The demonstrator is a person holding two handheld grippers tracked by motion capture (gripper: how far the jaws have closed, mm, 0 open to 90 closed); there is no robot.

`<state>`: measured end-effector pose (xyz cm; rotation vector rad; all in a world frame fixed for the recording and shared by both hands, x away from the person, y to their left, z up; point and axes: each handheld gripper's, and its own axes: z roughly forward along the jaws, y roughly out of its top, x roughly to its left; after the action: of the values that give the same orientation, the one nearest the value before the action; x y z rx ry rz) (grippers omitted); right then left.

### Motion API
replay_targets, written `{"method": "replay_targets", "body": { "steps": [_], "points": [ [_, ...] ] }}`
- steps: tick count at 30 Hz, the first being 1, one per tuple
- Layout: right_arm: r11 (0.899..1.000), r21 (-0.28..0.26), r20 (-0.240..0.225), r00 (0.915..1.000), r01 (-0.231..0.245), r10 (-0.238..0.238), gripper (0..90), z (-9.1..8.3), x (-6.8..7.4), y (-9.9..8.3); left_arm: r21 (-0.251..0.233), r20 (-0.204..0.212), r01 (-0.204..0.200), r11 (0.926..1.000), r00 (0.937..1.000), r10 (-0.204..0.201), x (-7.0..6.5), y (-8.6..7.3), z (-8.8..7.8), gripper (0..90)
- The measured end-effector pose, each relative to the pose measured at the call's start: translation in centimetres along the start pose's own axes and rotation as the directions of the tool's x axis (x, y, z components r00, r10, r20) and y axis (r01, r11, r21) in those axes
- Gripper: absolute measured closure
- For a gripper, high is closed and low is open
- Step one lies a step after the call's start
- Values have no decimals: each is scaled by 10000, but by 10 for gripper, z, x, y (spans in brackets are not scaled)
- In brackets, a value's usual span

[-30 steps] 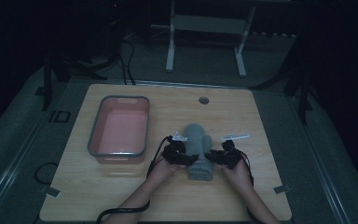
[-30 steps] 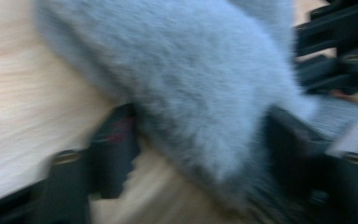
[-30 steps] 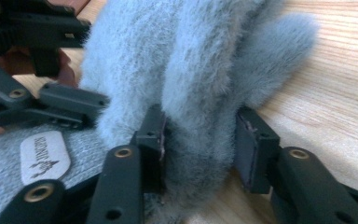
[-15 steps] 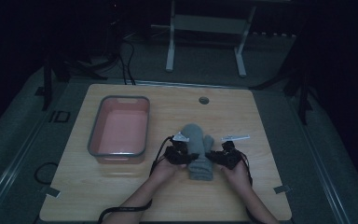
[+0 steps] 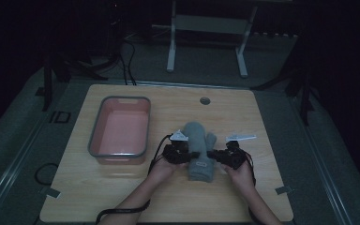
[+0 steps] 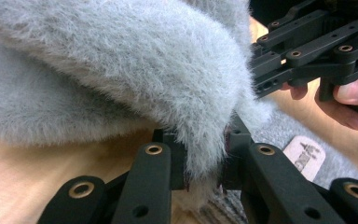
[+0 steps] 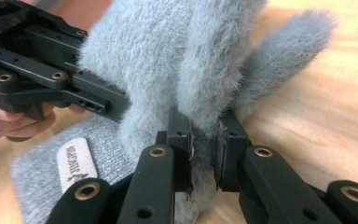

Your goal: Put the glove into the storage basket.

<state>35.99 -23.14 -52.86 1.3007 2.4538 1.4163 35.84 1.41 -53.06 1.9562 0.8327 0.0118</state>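
Note:
A grey fuzzy mitten (image 5: 197, 137) lies on the wooden table (image 5: 262, 122) with its knit cuff toward the person. A pale label (image 7: 74, 163) sits on that cuff. My left gripper (image 5: 186, 156) is at the mitten's left side and its jaws have just been closing. In the left gripper view it (image 6: 205, 161) pinches a fold of the mitten's fur (image 6: 144, 60) and holds it raised off the wood. My right gripper (image 5: 216, 157) is at the right side, its jaws also just closing. In the right gripper view it (image 7: 204, 140) is shut on a fold of the mitten (image 7: 168, 51) near the thumb.
A pink tray with a grey rim (image 5: 93, 137) stands on the left half of the table. A round cable hole (image 5: 205, 101) is near the far edge. Beyond the table a metal frame (image 5: 206, 23) and cables stand on the dark floor.
Both grippers have drawn in against the mitten's sides and taken hold of it. The mitten's left edge has lifted a little.

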Motion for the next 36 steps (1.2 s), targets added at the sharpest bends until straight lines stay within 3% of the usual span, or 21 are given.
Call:
{"method": "replay_targets", "body": {
  "steps": [6,17,36],
  "points": [
    [9986,-478,-42,9997,240,-242,797,-13,15,15,-274,181,-318,9991,9993,323,-2,16,-20,781],
    [9938,-1046,-45,9992,381,-388,798,-25,34,47,-306,-140,-1118,9933,9937,1114,-4,47,-49,781],
    [9916,-1124,-600,9957,633,-704,799,-2,69,92,-419,-611,-1023,9939,9931,996,18,59,-107,780]
  ]
}}
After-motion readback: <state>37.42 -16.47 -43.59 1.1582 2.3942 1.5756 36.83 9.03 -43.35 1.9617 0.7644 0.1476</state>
